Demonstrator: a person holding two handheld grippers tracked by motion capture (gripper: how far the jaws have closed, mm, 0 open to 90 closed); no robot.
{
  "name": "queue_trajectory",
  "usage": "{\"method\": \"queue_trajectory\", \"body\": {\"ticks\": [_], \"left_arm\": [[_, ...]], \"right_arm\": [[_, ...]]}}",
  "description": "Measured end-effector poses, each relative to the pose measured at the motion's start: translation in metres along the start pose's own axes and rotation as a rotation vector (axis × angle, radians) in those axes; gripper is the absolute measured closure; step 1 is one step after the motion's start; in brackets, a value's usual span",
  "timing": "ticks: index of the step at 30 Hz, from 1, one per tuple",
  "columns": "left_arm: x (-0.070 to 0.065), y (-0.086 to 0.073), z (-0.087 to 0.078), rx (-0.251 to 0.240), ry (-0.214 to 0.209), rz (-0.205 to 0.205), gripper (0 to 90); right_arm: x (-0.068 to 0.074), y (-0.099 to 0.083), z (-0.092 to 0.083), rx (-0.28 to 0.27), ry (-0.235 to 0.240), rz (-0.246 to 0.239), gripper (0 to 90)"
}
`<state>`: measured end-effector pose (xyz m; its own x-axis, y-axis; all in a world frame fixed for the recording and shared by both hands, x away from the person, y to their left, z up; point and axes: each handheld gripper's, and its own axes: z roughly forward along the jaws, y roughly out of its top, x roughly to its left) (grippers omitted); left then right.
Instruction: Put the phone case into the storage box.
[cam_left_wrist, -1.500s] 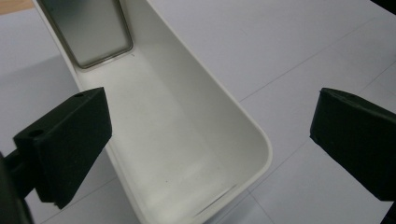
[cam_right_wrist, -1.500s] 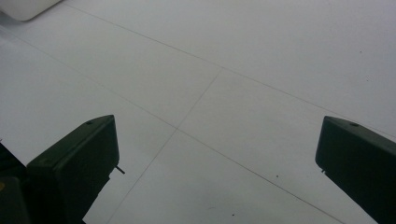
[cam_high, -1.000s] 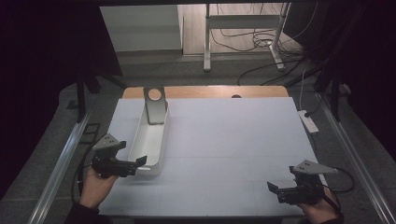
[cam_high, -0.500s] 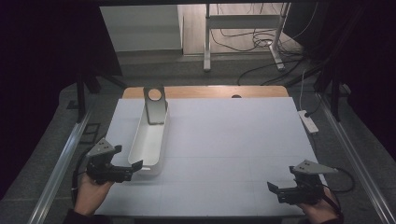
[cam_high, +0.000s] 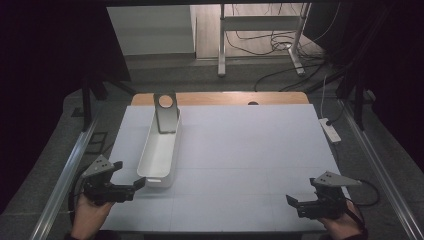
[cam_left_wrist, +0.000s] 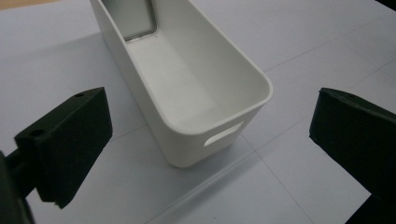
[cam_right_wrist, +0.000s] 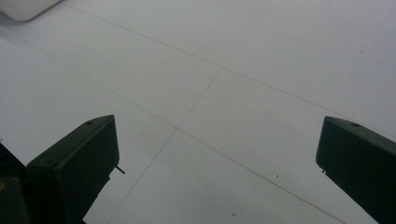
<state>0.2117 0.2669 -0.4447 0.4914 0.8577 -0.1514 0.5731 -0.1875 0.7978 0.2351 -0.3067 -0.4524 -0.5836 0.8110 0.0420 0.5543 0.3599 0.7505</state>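
Left gripper (cam_high: 134, 186), jaws spread and empty, sits just short of white bin (cam_high: 161, 150); grey plate (cam_high: 165, 112) leans at its far end. White table (cam_high: 250, 150), dark floor beyond. Right gripper (cam_high: 294, 202): jaws apart, empty.

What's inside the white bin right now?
The white bin holds a grey metal plate with a round hole, leaning at its far end. The floor under the plate is hidden.

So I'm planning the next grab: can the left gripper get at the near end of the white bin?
Probably yes: the left gripper is open, aimed at the white bin, with bare table between them.
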Motion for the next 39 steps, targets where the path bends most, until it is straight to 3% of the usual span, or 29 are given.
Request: {"method": "queue_trajectory", "body": {"ticks": [24,39], "left_arm": [[0.003,-0.024,-0.013,-0.004,0.042,-0.026,0.0],[-0.001,-0.040,-0.015,0.022,0.075,-0.016,0.0]], "right_arm": [[0.000,0.000,0.000,-0.004,-0.005,0.001,0.0],[0.000,0.000,0.000,-0.004,-0.003,0.000,0.0]]}}
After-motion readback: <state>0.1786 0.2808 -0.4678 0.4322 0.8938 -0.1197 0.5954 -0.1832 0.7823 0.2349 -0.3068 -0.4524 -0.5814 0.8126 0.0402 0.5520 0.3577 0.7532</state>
